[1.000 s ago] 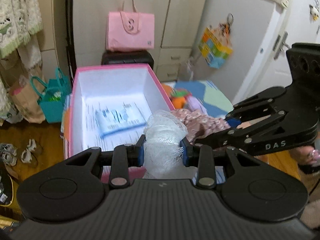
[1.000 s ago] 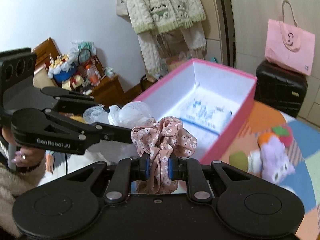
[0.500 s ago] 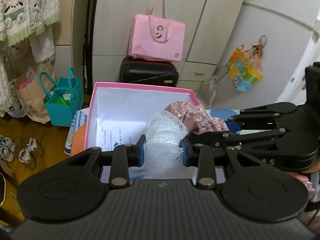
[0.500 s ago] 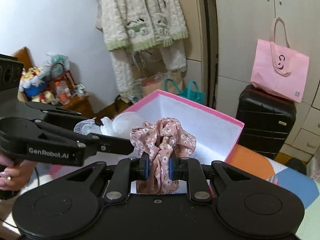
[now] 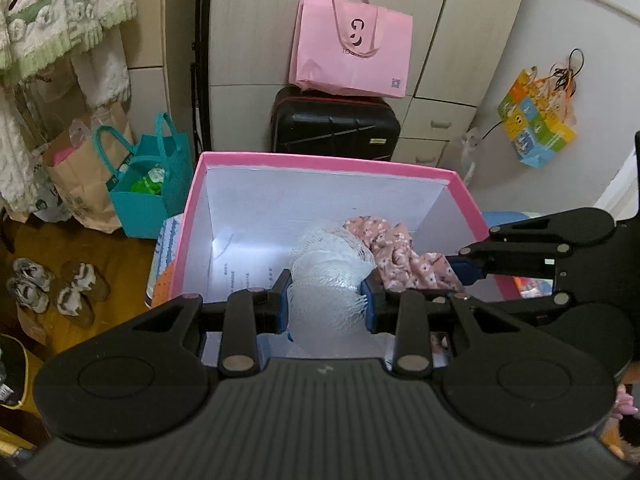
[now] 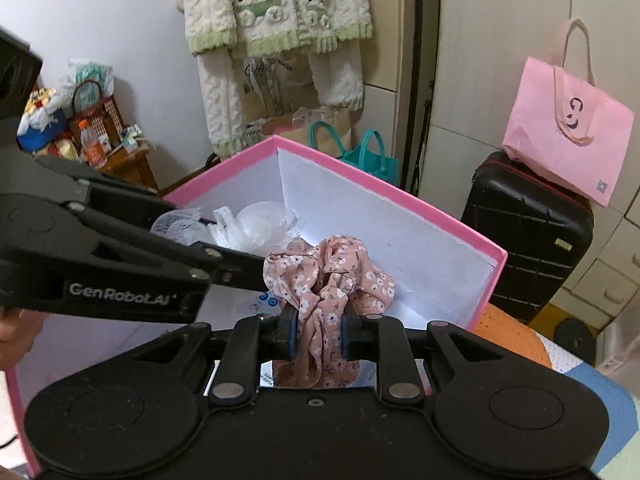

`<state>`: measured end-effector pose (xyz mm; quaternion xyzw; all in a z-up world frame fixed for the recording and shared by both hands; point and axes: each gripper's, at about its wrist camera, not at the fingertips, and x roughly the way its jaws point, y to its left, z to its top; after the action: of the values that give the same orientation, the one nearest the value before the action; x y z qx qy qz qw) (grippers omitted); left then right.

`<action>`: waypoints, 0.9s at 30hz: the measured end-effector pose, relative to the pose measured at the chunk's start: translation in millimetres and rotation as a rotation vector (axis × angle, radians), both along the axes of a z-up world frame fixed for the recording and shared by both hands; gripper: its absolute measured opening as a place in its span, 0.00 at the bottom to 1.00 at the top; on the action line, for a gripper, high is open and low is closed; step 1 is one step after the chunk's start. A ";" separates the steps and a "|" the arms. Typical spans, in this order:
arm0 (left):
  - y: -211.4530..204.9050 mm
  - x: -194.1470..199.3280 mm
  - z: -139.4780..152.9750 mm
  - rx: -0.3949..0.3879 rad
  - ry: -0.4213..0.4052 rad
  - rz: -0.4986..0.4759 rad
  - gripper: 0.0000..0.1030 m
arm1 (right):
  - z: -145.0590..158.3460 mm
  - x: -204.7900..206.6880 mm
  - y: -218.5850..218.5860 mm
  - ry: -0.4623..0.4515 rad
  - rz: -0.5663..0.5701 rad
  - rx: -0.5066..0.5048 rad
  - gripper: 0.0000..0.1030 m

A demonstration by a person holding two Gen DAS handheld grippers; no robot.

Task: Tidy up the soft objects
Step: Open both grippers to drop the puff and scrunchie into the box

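Cupboards, a black suitcase [image 5: 335, 124] topped by a pink bag [image 5: 352, 44] and hanging knitwear [image 6: 276, 12] fill the bedroom behind an open pink box [image 5: 320, 160], which sits straight ahead of and below both grippers.

Risk first. The 2 grippers hang side by side over the box, nearly touching, so a careless release could let 1 item snag on the neighbouring finger rather than drop. The white mesh puff [image 5: 328, 276] is light and springy; I judge it could cling to a pad or bounce toward the near wall as the grip goes. The floral scrunchie [image 6: 328, 280] drapes over its gripper's front, and a loop may catch there and ride back out when the hand withdraws. Both sit close to the box's near edge, so letting go too early might spill them outside.

Left gripper [image 5: 325, 306]: its blue pads are clamped on the mesh puff, squeezing its lower part while the rest bulges ahead over the box floor. Nothing else touches it, though the scrunchie lies just to its right.

Right gripper [image 6: 318, 334]: its jaws are opening, yet the scrunchie is between them and the pads look pressed against the fabric on both sides. The cloth bunches up ahead of the pads and hangs down beneath them, above the box interior.
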<state>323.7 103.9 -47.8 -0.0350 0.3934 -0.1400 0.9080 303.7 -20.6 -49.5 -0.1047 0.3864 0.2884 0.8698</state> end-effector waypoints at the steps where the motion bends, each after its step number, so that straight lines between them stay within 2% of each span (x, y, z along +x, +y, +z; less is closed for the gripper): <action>1: -0.5 1.6 -1.2 0.008 -0.001 0.005 0.33 | -1.3 -0.6 1.5 -0.003 -0.001 -0.015 0.35; 4: -0.6 6.2 -3.9 0.020 0.008 0.010 0.35 | -3.1 -0.6 7.4 -0.006 0.011 -0.045 0.45; 7: 0.3 7.1 -4.7 0.022 0.010 0.011 0.40 | -1.8 -6.8 12.5 -0.032 0.023 -0.084 0.57; 10: 1.7 0.3 1.5 0.013 -0.020 0.006 0.49 | 1.2 -13.5 13.7 -0.058 0.021 -0.109 0.63; 16: 5.0 -27.1 22.3 0.045 -0.103 -0.004 0.58 | 11.3 -29.9 11.1 -0.076 0.014 -0.108 0.66; 22: 15.4 -50.0 36.0 0.007 -0.089 -0.022 0.61 | 24.0 -54.9 8.8 -0.108 0.012 -0.117 0.68; 27: 15.4 -73.5 44.2 0.011 -0.076 -0.053 0.62 | 37.3 -76.3 5.6 -0.116 0.015 -0.116 0.69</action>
<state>250.2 119.3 -3.6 -0.0140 0.3602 -0.1631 0.9184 227.5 -15.0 -12.2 -0.1744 0.3506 0.2658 0.8809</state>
